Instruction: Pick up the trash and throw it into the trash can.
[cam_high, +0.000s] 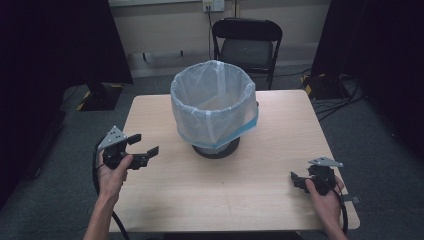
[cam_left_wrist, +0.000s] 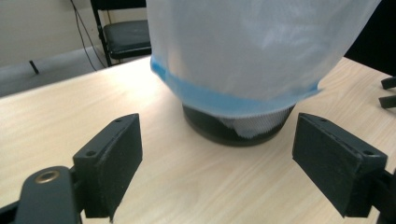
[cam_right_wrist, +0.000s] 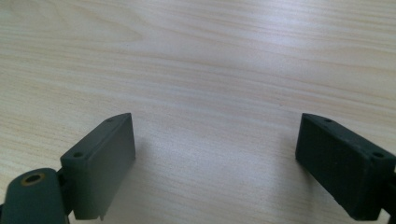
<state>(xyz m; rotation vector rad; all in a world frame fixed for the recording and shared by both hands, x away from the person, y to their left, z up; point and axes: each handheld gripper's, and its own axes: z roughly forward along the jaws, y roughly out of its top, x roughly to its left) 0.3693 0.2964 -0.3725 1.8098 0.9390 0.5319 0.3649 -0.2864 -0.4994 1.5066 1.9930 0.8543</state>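
A round black bin (cam_high: 216, 148) stands upright on the table (cam_high: 165, 200), midway between the left and right edges and nearer the far edge. A translucent white bag (cam_high: 212, 102) lines it, its top folded down outside over most of the wall. A blue band (cam_left_wrist: 219, 100) edges the bag's hem, just above the bin's dark base.

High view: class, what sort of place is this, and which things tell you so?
Probably a lab or studio: black curtains at both sides, cables on grey carpet, one folding chair behind a bare table.
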